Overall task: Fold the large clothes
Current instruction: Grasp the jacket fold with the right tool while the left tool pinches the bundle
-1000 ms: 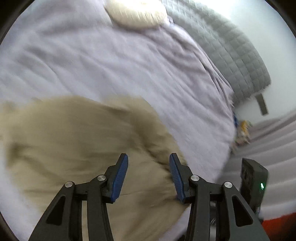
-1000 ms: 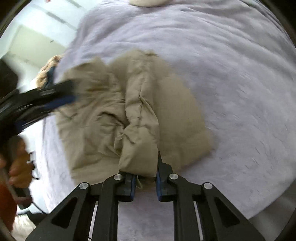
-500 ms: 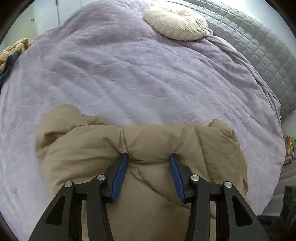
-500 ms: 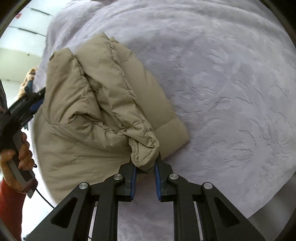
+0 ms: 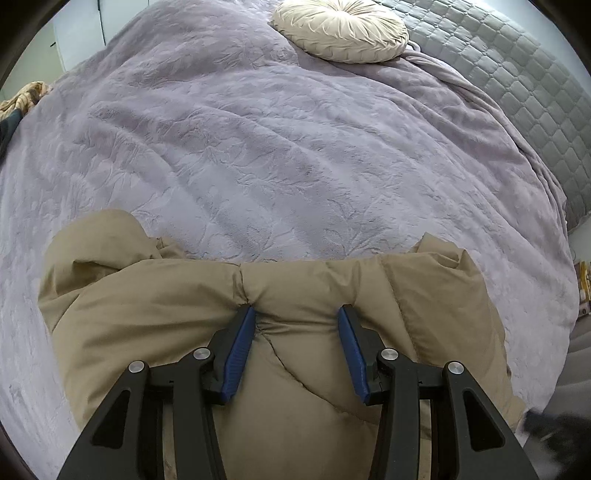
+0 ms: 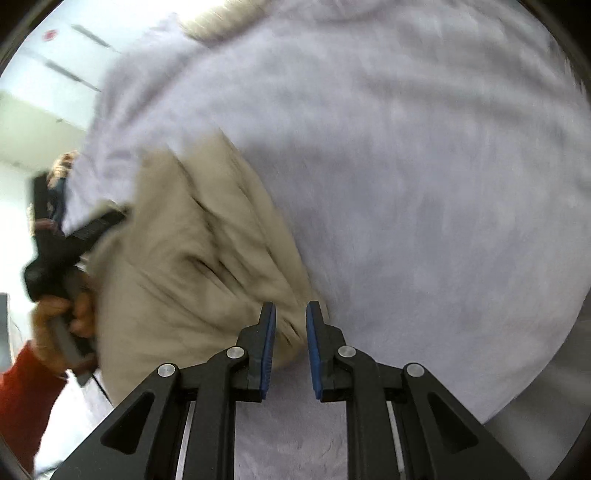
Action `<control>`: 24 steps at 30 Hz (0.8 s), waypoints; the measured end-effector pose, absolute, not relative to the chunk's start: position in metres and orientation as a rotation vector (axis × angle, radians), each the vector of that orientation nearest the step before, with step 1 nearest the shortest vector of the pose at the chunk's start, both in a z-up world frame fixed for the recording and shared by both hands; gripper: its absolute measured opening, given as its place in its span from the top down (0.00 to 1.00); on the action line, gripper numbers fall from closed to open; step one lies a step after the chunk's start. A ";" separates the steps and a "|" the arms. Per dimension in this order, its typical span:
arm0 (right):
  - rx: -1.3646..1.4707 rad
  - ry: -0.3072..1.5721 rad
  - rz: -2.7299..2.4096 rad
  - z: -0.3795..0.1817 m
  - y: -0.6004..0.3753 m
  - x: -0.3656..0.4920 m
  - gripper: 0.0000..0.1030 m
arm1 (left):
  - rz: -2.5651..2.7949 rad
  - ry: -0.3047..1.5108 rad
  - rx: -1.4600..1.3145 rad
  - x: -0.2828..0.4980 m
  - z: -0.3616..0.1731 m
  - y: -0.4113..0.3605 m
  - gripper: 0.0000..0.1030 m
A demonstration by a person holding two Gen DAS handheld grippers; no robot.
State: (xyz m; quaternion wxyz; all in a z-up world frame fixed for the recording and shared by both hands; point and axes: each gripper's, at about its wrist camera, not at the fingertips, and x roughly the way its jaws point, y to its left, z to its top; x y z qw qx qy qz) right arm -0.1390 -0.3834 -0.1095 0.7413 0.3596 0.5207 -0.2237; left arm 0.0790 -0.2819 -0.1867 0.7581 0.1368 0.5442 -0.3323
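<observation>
Left gripper (image 5: pixel 296 317): jaws partway apart, blue pads pinching a puffy fold of the tan padded jacket (image 5: pixel 155 317). The jacket lies bunched at the bed's near edge on the lilac bedspread (image 5: pixel 295 147); a round cushion (image 5: pixel 341 31) sits by the far edge. Right gripper (image 6: pixel 289 314): jaws narrow, clamped on a jacket corner; view blurred. Judgement: keep both grips firm, draw the cloth taut and level before lowering, so the fold lands flat.
</observation>
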 end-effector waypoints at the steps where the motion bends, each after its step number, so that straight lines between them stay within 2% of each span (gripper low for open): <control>1: 0.761 1.117 -0.460 -0.100 -0.382 -0.130 0.82 | -0.721 1.186 0.297 0.080 -0.187 -0.282 0.54; 5: 0.669 1.135 -0.358 -0.096 -0.365 -0.097 0.82 | -0.719 1.186 0.302 0.081 -0.187 -0.281 0.54; 14: 0.689 1.290 -0.323 -0.154 -0.345 -0.077 0.82 | -0.689 1.184 0.303 0.078 -0.176 -0.271 0.52; 24: 0.730 1.314 -0.293 -0.168 -0.352 -0.075 0.79 | -0.661 1.182 0.305 0.057 -0.127 -0.233 0.52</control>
